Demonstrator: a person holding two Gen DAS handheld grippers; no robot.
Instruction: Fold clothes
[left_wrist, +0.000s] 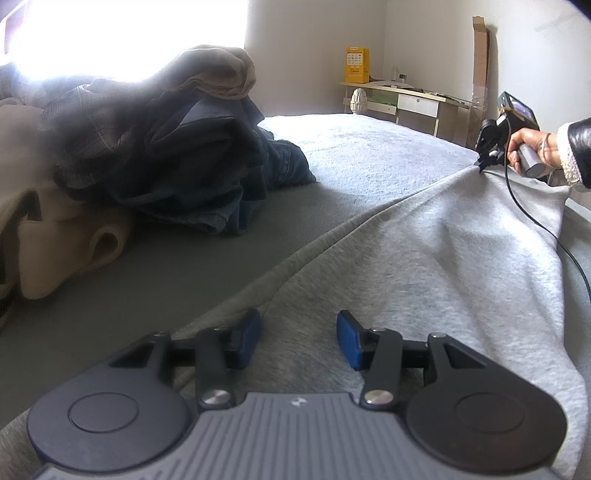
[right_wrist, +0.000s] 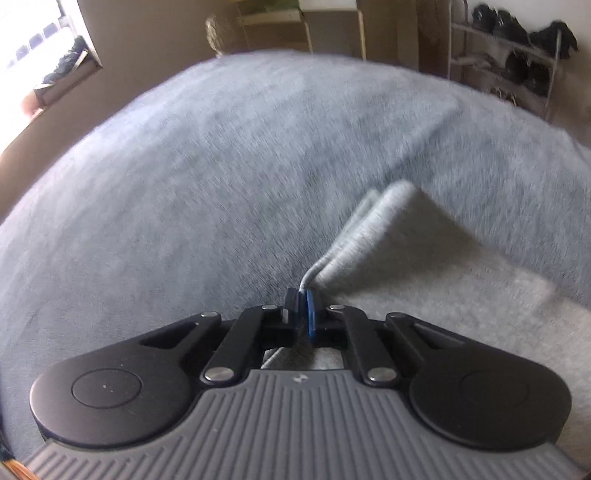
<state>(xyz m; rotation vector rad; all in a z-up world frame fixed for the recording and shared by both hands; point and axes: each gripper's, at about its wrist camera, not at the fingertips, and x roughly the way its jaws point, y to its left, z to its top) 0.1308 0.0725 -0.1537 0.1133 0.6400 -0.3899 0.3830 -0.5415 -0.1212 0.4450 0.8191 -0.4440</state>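
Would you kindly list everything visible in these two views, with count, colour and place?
grey garment: one, light grey, spread on the bed nearest the cameras, one edge lifted
bed cover: one, grey, under everything
clothes pile: one heap, dark blue, plaid and tan, far left of the bed
beige garment: one, left edge of the bed
desk: one, pale, against the far wall
yellow box: one, on the desk
cardboard strip: one, brown, leaning on the wall
shoe rack: one, with dark shoes, beyond the bed
hand: one, white-cuffed dark sleeve, holding the right tool
left tool: open, over the grey garment
right tool: shut on the garment's edge
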